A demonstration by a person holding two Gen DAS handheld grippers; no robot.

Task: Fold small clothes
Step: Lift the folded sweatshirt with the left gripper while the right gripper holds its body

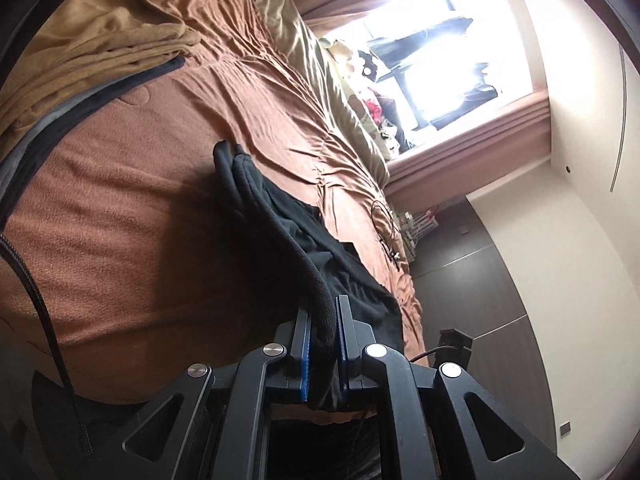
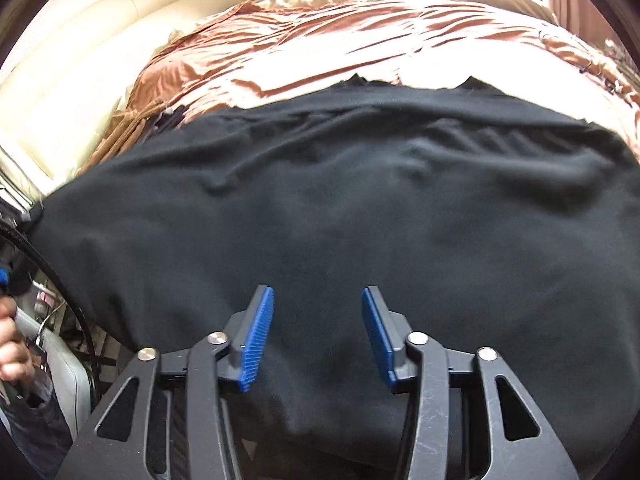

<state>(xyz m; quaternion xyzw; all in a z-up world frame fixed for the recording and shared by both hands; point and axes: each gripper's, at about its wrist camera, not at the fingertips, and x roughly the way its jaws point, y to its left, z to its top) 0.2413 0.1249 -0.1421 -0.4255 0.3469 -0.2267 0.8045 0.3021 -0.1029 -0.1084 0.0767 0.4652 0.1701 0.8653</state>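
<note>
**Black garment pinched at one edge, spread flat on the bed**

The left hand-held gripper (image 1: 323, 312) is pressed together on a thick rolled hem of the black garment (image 1: 304, 240), lifting that edge off the brown bedspread (image 1: 120, 220). Only this view shows the window (image 1: 452, 60) and a tan blanket (image 1: 92, 40).

The right hand-held gripper (image 2: 318, 300) stands spread above the cloth, its blue pads (image 2: 258, 340) gripping nothing. Here the black garment (image 2: 340, 208) lies broad across the bed, a cream headboard (image 2: 80, 60) beyond.
</note>
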